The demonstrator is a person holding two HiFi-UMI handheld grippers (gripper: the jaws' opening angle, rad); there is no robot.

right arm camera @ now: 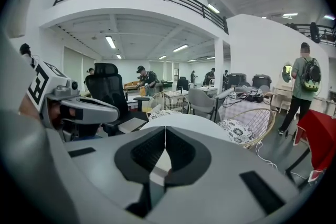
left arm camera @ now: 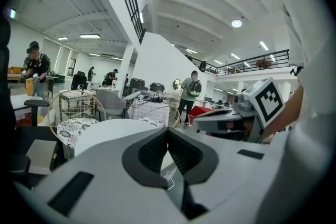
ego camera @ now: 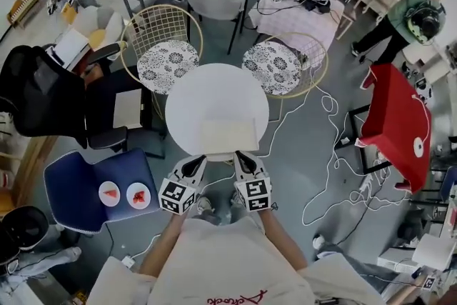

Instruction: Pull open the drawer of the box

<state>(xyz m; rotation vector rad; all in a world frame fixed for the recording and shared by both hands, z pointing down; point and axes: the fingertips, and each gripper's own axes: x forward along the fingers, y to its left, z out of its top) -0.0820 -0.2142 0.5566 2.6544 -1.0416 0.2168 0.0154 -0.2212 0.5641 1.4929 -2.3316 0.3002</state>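
Abreast, left tool (ego camera: 198, 161), right tool (ego camera: 242, 157), closed.

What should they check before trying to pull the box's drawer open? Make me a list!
1. Box in place: the box lies flat on the round white table, near the person. Ok.
2. Grippers lined up: the left gripper and right gripper sit side by side at the box's near side. Ok.
3. Fingers ready to grab: both pairs are shut with nothing between them, so they probably need opening first. Not ok.
4. Handle found: no handle or drawer front shows clearly. Cannot tell.
5. Drawer closed right now: the box is too pale and small to see. Cannot tell.
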